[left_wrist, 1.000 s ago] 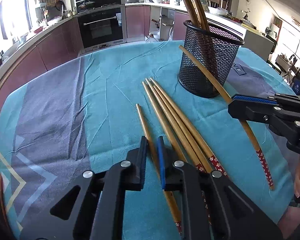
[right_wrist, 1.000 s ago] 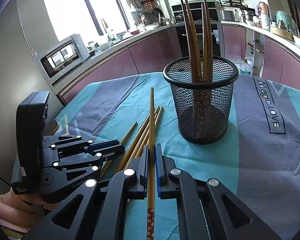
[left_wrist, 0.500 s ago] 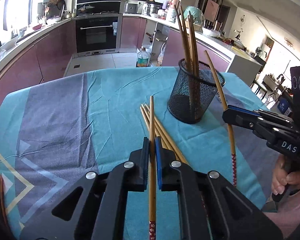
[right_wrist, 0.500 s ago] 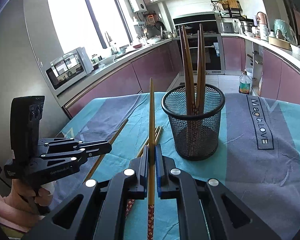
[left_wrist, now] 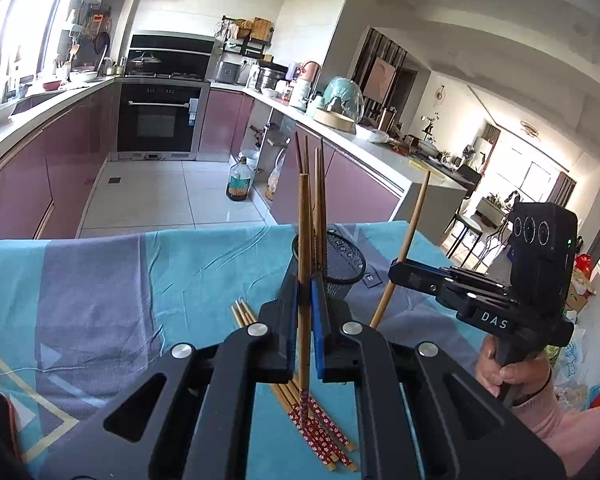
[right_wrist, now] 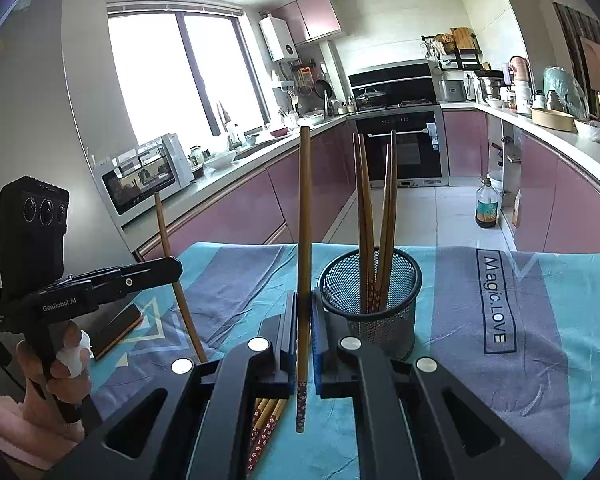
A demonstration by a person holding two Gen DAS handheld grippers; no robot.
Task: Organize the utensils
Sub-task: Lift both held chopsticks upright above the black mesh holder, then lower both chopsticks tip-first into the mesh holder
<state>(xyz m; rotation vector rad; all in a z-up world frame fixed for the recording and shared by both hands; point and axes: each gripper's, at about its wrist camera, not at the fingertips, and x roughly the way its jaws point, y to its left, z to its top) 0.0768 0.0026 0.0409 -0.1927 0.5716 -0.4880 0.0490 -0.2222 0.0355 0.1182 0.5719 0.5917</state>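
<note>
My left gripper is shut on a wooden chopstick and holds it upright above the table; it also shows in the right wrist view. My right gripper is shut on another chopstick, upright, just left of the black mesh holder; it also shows in the left wrist view. The holder has several chopsticks standing in it. Three chopsticks with red patterned ends lie on the teal tablecloth below my left gripper.
A dark phone-like slab lies on the cloth at the left in the right wrist view. Kitchen counters, an oven and a bottle on the floor lie beyond the table's far edge.
Both grippers have lifted and tilted their chopsticks from lying low over the table to standing upright. The table has dropped lower in both views.
</note>
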